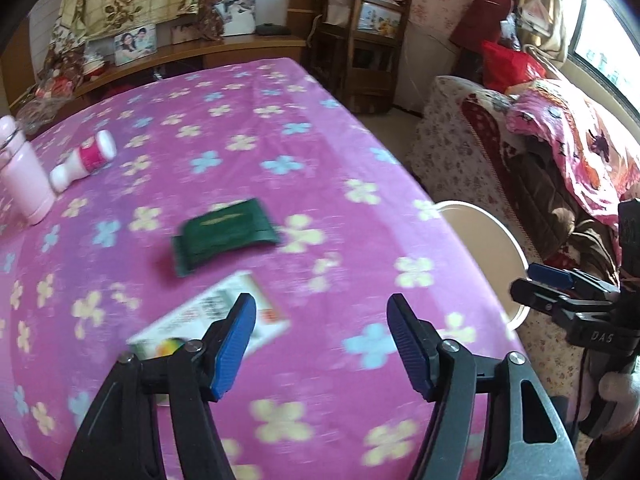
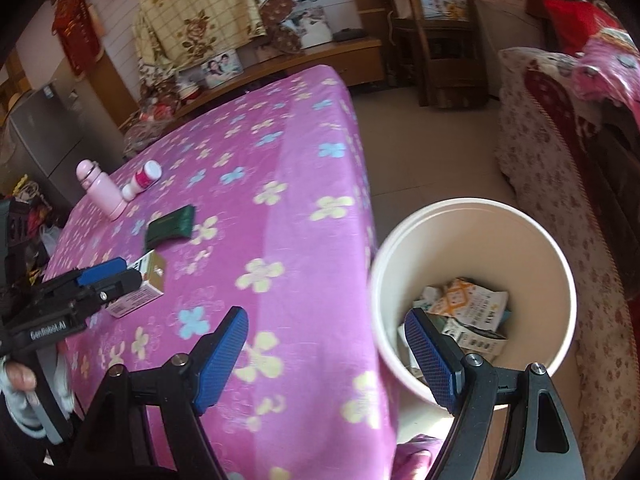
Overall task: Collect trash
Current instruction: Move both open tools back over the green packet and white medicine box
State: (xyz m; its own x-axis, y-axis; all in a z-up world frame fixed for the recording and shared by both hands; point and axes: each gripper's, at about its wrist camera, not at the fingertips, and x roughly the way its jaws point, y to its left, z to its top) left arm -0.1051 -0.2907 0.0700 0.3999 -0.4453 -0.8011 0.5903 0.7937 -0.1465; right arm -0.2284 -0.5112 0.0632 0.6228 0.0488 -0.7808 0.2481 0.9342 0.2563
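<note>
A white printed box [image 1: 216, 316] lies on the pink flowered tablecloth [image 1: 248, 128], just ahead of my open, empty left gripper [image 1: 322, 312]; it also shows in the right wrist view [image 2: 140, 292]. A dark green packet [image 1: 224, 234] lies beyond it, also seen from the right [image 2: 170, 226]. A white bucket [image 2: 472, 216] stands on the floor by the table's right edge and holds several crumpled packages [image 2: 468, 308]. My right gripper [image 2: 326, 324] is open and empty, above the table edge and bucket rim. The left gripper also shows in the right wrist view [image 2: 116, 272].
A pink flask [image 1: 22, 176] and a white-and-pink bottle [image 1: 86, 160] lying on its side sit at the table's left. A sofa with blankets [image 1: 540, 168] stands to the right of the bucket [image 1: 488, 240]. A wooden shelf [image 1: 360, 32] and a low cabinet [image 1: 224, 50] stand behind.
</note>
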